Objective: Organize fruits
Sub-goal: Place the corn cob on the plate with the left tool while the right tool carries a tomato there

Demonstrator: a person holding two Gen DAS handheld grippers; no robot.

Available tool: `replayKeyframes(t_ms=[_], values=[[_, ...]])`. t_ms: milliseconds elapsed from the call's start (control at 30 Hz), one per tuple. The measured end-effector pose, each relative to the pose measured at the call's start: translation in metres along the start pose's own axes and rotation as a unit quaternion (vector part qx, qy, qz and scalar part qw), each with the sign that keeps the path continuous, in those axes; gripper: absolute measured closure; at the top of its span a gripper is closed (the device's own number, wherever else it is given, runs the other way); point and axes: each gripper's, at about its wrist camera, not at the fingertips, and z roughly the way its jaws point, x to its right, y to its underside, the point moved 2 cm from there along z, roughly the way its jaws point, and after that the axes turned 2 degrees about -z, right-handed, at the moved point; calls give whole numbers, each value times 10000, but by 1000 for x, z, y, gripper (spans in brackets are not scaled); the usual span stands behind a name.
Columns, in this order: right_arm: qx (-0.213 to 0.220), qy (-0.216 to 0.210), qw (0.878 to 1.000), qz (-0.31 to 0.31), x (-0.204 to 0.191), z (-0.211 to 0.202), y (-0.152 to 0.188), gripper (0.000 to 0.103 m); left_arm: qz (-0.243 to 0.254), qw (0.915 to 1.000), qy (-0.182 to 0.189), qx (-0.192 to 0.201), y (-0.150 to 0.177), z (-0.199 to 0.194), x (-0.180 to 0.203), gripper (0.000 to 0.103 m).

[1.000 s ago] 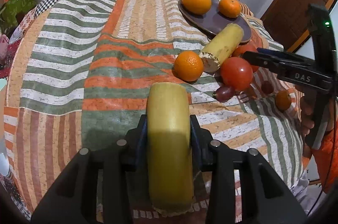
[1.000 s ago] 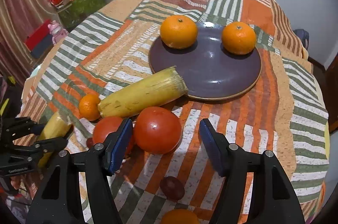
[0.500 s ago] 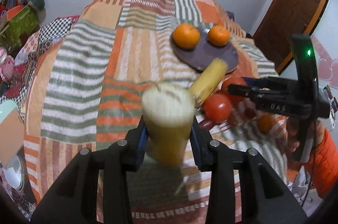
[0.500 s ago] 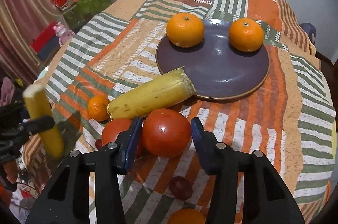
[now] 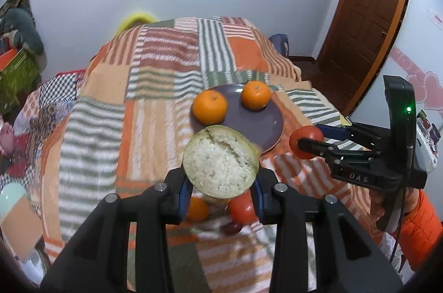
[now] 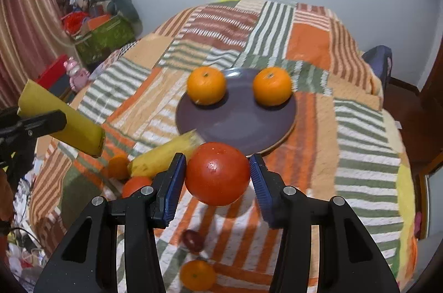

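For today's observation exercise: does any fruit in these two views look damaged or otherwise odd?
Yes. The banana piece held in the left gripper is cut off, its ragged pale end facing the camera. A second banana piece on the patchwork cloth also ends bluntly. The tomato in the right gripper looks whole.

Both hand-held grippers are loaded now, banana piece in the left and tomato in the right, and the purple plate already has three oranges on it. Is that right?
Not quite: the purple plate holds two oranges, not three, as the right wrist view shows. The rest stands: the left hand-held gripper grips the banana piece and the right hand-held gripper grips the tomato.
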Motion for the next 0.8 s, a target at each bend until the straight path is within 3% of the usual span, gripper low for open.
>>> replayKeyframes(t_ms=[367,633,800], values=[[315,159,9992,164,30,-8,-19,58,356,9990,257,-118,-33,45,43,67],[168,187,9995,194,48,13,-25,58,652,9953,401,-591,-38,97,62,67],[78,218,9997,111,54,30,-29,58,758,9942,509,-567,-52,114,69,67]])
